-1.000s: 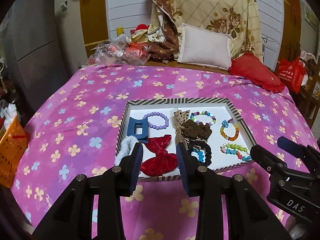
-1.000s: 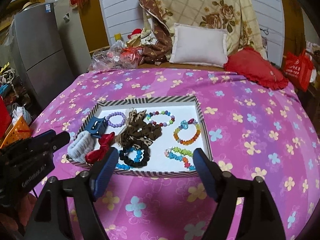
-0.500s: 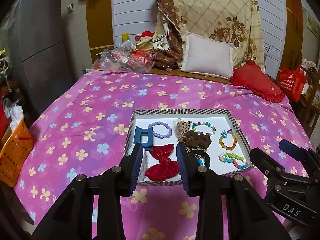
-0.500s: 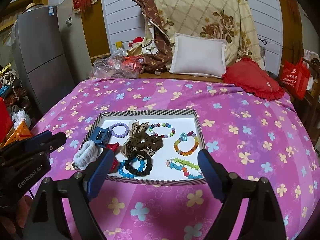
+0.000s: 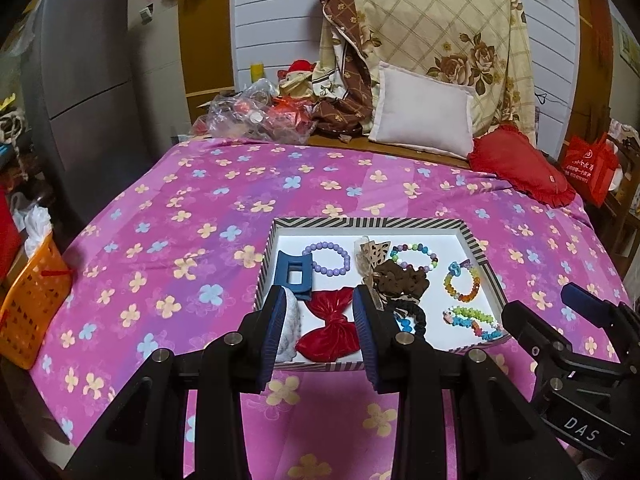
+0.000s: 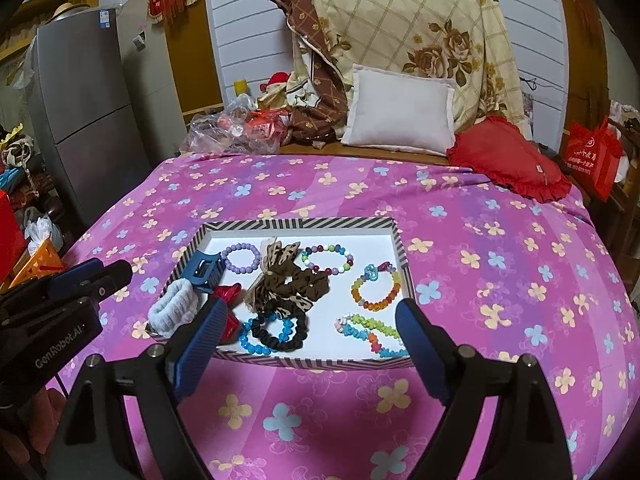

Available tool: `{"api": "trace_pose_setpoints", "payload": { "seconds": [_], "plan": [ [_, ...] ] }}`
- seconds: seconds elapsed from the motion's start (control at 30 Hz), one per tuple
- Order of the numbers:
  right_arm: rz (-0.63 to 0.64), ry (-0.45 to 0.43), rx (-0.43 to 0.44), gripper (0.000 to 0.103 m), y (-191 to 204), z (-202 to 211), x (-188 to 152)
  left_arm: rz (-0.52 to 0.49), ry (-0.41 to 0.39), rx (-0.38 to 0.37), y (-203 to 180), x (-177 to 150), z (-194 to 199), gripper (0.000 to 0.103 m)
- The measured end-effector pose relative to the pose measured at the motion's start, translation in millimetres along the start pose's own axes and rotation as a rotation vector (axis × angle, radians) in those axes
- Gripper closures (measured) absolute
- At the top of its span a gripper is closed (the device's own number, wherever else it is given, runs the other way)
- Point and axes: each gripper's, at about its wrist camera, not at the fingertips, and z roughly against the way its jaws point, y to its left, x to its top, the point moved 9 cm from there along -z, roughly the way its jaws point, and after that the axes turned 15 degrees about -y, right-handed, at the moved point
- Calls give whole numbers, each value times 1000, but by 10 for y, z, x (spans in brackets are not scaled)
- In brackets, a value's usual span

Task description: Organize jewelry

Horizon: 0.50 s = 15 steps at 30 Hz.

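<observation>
A striped-rim tray (image 5: 360,223) (image 6: 300,223) lies on the pink flowered bedspread. Inside it are a blue hair claw (image 5: 294,276), a purple bead bracelet (image 5: 331,258), a red bow (image 5: 332,332), a white scrunchie (image 6: 174,312), a leopard-print bow (image 6: 288,276), a black scrunchie (image 6: 280,328) and several coloured bead bracelets (image 6: 376,286). My left gripper (image 5: 318,312) hovers open above the tray's near left edge, the red bow seen beyond its gap. My right gripper (image 6: 310,320) hangs wide open over the near edge, holding nothing.
An orange basket (image 5: 30,304) stands off the bed's left side beside a grey fridge (image 5: 88,92). A white pillow (image 5: 424,112), a red cushion (image 5: 520,168), folded quilts and plastic bags line the far end. A red bag (image 5: 592,168) sits at the right.
The tray sits a little lower in both views than a second ago. The right gripper's jaws stand slightly wider. Nothing in the tray has moved.
</observation>
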Motion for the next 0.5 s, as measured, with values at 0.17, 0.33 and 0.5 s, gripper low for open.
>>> {"api": "trace_pose_setpoints", "payload": {
  "seconds": [0.17, 0.33, 0.5],
  "plan": [
    [3, 10, 0, 14, 10, -20, -22, 6, 2, 4, -2, 2, -4, 64],
    [7, 18, 1, 14, 23, -34, -47, 6, 3, 5, 10, 4, -2, 64],
    [9, 21, 5, 14, 30, -40, -55, 6, 3, 5, 6, 5, -5, 64]
  ]
}}
